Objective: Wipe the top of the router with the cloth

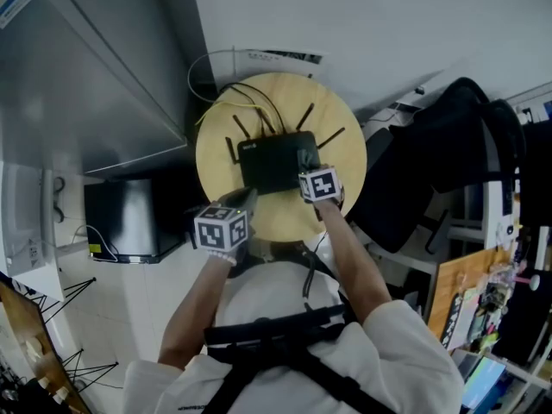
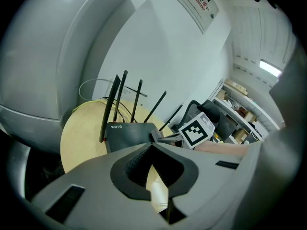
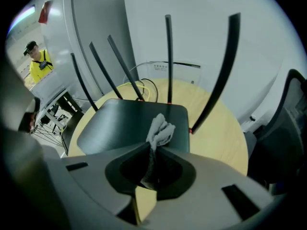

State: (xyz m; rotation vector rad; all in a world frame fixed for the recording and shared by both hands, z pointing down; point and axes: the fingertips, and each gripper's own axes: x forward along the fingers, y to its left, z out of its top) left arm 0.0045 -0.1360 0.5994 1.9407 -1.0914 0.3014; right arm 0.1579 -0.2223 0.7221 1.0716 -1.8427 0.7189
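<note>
A black router (image 1: 276, 162) with several upright antennas lies in the middle of a round wooden table (image 1: 216, 149). My right gripper (image 1: 307, 164) is over the router's right front part, shut on a small grey cloth (image 3: 160, 130) whose bunched end rests on the router's top (image 3: 120, 123). In the right gripper view the right gripper (image 3: 154, 146) has the cloth pinched between its jaws. My left gripper (image 1: 247, 198) hovers at the router's front left edge. In its own view the left gripper (image 2: 152, 145) is shut with nothing in it, just short of the router (image 2: 128, 132).
A black office chair (image 1: 431, 158) stands close to the table's right side. Cables (image 1: 250, 93) run off the table's back edge toward the wall. A dark box (image 1: 129, 218) sits low on the left beside a grey cabinet. A person in yellow (image 3: 38, 61) stands far off.
</note>
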